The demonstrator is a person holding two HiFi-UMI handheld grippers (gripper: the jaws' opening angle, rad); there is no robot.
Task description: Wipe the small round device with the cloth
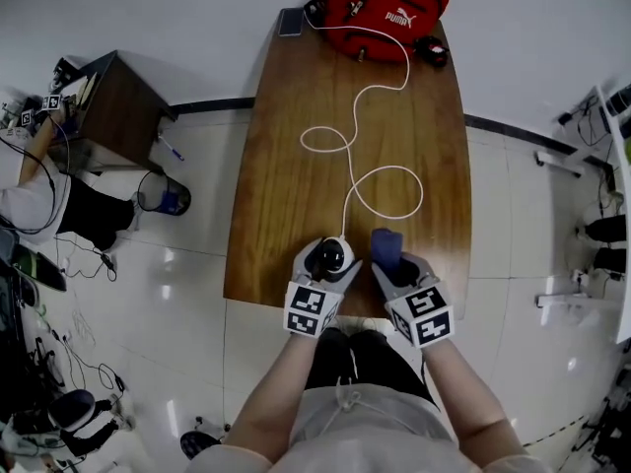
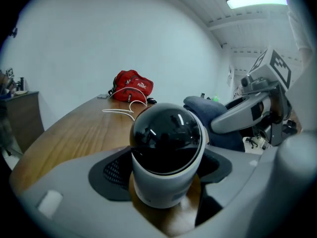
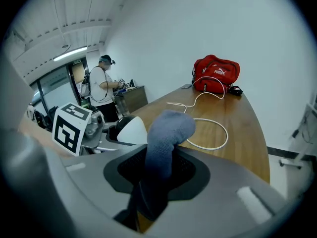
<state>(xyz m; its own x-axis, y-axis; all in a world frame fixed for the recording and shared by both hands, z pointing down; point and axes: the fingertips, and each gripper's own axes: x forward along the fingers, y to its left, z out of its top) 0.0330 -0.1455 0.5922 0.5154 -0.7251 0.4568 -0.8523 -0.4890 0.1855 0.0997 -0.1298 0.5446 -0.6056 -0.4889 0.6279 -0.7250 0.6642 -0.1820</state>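
Observation:
The small round device (image 1: 329, 256) is white with a glossy black dome; a white cable (image 1: 361, 126) runs from it. My left gripper (image 1: 327, 266) is shut on the device (image 2: 167, 152), holding it at the wooden table's near edge. My right gripper (image 1: 392, 264) is shut on a dark blue cloth (image 1: 385, 247) that sticks up between its jaws (image 3: 163, 148). The cloth stands just right of the device, a small gap between them. In the right gripper view the device (image 3: 130, 130) shows at the left, behind the left gripper's marker cube.
A red bag (image 1: 382, 3) lies at the far end of the wooden table (image 1: 296, 175), with a phone (image 1: 290, 22) beside it. The cable loops across the table's middle. A person (image 1: 30, 200) sits by a small side table (image 1: 108, 106) at the left.

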